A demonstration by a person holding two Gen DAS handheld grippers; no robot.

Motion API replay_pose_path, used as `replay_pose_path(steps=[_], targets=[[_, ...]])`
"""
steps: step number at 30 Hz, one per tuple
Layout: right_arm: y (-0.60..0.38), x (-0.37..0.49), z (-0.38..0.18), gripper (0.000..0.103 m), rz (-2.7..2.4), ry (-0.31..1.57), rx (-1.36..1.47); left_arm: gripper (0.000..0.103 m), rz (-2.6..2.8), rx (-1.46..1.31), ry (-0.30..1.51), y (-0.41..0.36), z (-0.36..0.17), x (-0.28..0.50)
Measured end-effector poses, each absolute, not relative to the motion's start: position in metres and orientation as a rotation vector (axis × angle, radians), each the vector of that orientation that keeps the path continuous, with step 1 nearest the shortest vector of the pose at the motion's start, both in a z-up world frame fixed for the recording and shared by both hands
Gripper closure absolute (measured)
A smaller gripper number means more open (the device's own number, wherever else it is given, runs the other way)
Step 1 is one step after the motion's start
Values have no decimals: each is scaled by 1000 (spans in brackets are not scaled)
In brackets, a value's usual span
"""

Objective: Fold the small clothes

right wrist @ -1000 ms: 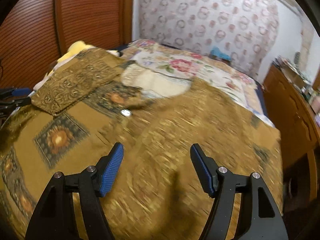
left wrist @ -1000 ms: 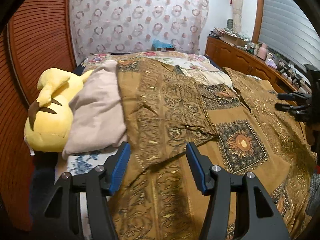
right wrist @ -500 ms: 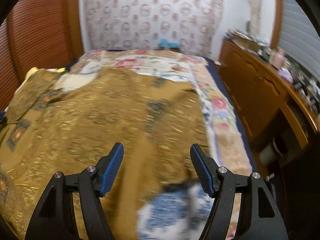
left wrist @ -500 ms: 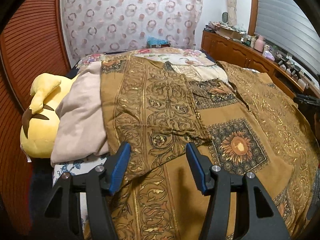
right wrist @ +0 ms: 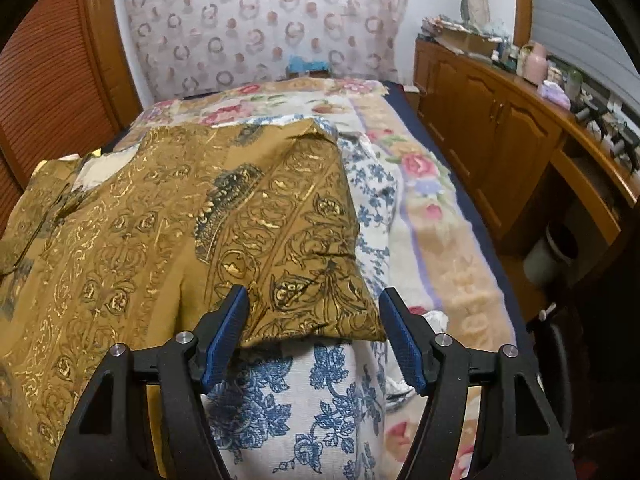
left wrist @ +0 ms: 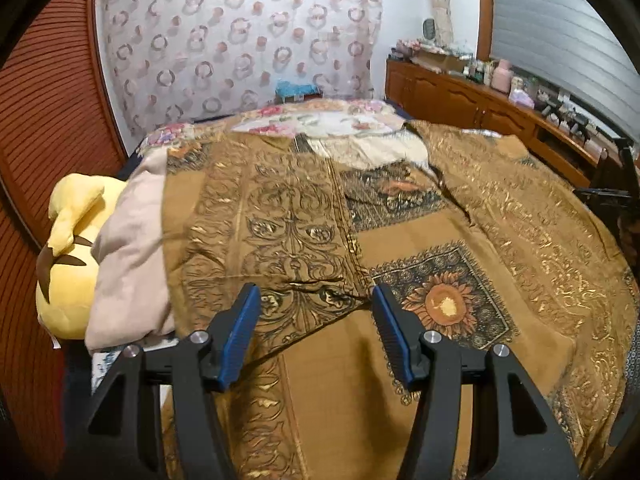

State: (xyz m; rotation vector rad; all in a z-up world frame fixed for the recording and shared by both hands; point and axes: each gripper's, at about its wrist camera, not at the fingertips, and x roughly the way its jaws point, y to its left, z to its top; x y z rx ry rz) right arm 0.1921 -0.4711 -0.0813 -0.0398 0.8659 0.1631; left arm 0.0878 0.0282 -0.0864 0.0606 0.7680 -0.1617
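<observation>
Left wrist view: the left gripper [left wrist: 314, 328] is being held above a brown garment with gold and dark scroll print [left wrist: 280, 232], which is lying spread across the bed [left wrist: 320, 120]. Its jaws are being kept apart, released, with nothing pressed between the blue pads [left wrist: 240, 336]; a folded-over panel of the garment is lying just beyond the fingertips. A sunflower medallion [left wrist: 444, 304] in the print is being shown to the right of the gripper. A beige pillow [left wrist: 128, 248] is being partly covered by the garment's left edge, and a yellow plush toy [left wrist: 68, 256] is lying beside the pillow against the wooden slatted wall [left wrist: 48, 120]. Part of the other gripper is being glimpsed at the far right edge.

Right wrist view: the right gripper [right wrist: 312, 340] is being held over the garment's [right wrist: 160, 220] right-hand corner, which is lying on a blue-and-white floral cloth [right wrist: 312, 408]. Its jaws are closing, yet the pads [right wrist: 224, 336] are not being pressed on anything; the corner's hem is lying between and just ahead of the fingertips. A rose-patterned blanket [right wrist: 432, 200] is being shown beneath, and a wooden cabinet [right wrist: 500, 120] is standing along the right of the bed.
</observation>
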Motion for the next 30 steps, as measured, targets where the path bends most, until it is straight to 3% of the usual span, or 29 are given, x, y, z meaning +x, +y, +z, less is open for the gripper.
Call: replay_pose_path(steps=[17,21,23,28,30], targets=[[-459,186,-82,69,157,858,-155,46,-225,86,865,3,-106,110],[-449,183,-82,90,161,848,-234,44,-228,82,869,3,-106,110],[-443,182,-83,93,163,847,-277,43,-233,82,870,3,-106,110],[-438,182,-75,98,175,812,-283,20,-272,106,883,-4,-108,110],[-436,181,-63,98,187,772,-267,20,-276,111,885,-6,-108,109]])
